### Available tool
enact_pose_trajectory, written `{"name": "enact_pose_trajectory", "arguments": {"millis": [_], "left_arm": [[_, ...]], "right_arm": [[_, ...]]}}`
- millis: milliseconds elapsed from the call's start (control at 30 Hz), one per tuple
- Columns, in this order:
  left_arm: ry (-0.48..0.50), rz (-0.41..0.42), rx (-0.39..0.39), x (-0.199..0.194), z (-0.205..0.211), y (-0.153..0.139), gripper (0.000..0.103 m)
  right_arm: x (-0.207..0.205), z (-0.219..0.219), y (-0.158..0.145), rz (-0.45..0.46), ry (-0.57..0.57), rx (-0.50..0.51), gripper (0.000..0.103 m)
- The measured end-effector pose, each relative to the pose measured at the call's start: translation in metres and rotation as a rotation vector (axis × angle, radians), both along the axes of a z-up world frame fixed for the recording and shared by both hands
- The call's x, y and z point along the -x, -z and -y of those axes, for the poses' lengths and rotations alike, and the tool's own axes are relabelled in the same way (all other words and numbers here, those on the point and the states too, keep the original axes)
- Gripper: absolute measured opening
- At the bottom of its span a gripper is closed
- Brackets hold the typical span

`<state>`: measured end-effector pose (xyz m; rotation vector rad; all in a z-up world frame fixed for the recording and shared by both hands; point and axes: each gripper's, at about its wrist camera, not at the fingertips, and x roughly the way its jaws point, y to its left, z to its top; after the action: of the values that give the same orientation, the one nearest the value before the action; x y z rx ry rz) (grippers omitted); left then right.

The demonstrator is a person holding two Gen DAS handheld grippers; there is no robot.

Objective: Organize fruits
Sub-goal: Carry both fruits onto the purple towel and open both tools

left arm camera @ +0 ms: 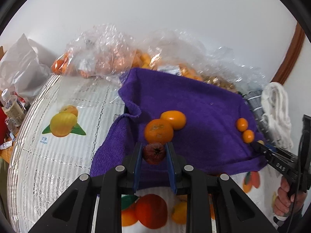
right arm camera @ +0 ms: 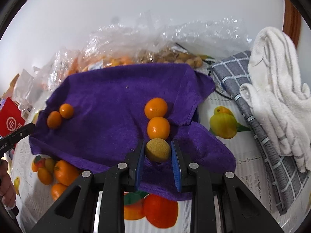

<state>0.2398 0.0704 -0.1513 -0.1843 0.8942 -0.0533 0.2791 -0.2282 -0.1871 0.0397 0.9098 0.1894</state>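
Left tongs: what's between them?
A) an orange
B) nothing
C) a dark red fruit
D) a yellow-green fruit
C: the left wrist view shows the dark red fruit pinched in the left tongs. The yellow-green fruit sits in the right tongs.
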Motion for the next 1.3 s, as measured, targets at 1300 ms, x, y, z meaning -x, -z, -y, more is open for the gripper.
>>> {"name": "enact_pose_trajectory", "arguments": {"millis": [1300], "left_arm": [[0.059, 0.067, -0.038, 0.031, 0.005, -0.014, 0.052]], "right_arm": [[0.047, -0.015, -0.035, 0.079, 0.033, 0.065, 0.055]]}}
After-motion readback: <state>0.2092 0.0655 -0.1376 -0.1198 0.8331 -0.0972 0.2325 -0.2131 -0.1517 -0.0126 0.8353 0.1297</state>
